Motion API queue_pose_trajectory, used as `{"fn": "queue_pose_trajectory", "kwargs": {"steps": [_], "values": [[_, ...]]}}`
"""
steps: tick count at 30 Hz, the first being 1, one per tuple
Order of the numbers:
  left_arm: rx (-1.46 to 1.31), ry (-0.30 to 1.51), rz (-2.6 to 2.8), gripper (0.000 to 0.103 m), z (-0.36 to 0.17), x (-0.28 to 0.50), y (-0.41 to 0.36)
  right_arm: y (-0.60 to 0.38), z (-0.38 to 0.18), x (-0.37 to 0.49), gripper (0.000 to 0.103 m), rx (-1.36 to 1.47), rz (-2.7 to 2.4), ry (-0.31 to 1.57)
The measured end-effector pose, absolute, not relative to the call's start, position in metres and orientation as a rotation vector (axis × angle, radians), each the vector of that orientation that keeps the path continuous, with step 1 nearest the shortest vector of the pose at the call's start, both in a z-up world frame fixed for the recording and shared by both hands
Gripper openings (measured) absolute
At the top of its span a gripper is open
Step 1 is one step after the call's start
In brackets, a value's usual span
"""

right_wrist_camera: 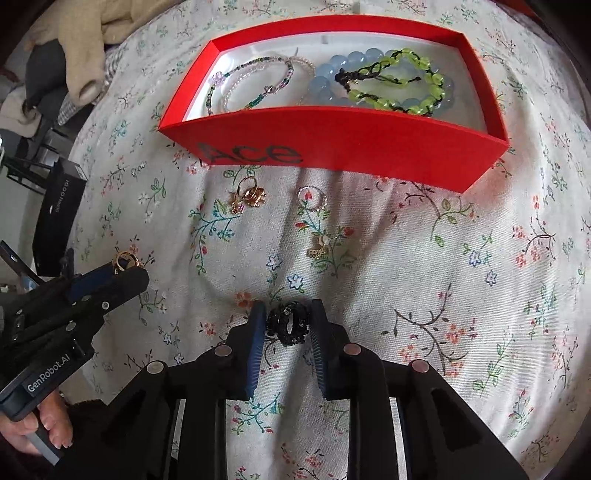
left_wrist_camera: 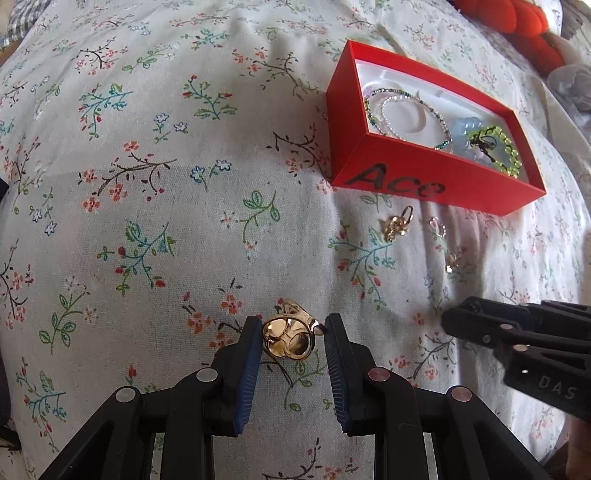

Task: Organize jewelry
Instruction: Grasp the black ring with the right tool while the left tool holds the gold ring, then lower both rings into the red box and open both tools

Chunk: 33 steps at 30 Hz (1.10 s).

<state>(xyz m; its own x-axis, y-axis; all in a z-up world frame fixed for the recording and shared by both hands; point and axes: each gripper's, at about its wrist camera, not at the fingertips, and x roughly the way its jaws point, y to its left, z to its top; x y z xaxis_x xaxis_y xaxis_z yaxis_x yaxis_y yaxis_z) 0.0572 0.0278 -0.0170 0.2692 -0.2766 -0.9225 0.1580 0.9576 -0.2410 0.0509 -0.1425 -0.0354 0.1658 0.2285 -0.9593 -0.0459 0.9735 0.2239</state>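
My left gripper (left_wrist_camera: 291, 334) is shut on a chunky gold ring (left_wrist_camera: 290, 336), held between its blue pads; it also shows in the right wrist view (right_wrist_camera: 125, 264). My right gripper (right_wrist_camera: 289, 321) is shut on a black studded ring (right_wrist_camera: 289, 324). A red box (left_wrist_camera: 417, 181) marked "Ace" holds beaded bracelets: thin bead strands (right_wrist_camera: 251, 83), a pale blue one (right_wrist_camera: 332, 79) and a green one (right_wrist_camera: 402, 83). In front of the box lie a gold charm ring (right_wrist_camera: 249, 195), a thin beaded ring (right_wrist_camera: 313, 198) and a small gold earring (right_wrist_camera: 320, 248).
Everything lies on a floral cloth (left_wrist_camera: 147, 184) with soft folds. Orange yarn (left_wrist_camera: 517, 22) sits beyond the box. In the right wrist view a beige garment (right_wrist_camera: 85, 44) and a black box (right_wrist_camera: 59, 218) lie at the left edge.
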Motion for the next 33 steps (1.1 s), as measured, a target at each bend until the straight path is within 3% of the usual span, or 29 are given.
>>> {"fn": "queue_pose_trajectory", "kwargs": {"steps": [11,21,33], "values": [[-0.107,1.178,-0.29,0.029,0.002,0.057,0.027,-0.169,-0.003,0.043,0.025,0.209,0.206,1.302],[-0.173,0.97,-0.334,0.029,0.035,0.061,0.015,-0.199,0.038,0.047,0.025,0.301,0.184,1.093],[-0.121,0.834,-0.391,0.029,0.04,0.09,-0.034,-0.226,0.047,0.073,0.026,0.328,0.148,0.966]]}}
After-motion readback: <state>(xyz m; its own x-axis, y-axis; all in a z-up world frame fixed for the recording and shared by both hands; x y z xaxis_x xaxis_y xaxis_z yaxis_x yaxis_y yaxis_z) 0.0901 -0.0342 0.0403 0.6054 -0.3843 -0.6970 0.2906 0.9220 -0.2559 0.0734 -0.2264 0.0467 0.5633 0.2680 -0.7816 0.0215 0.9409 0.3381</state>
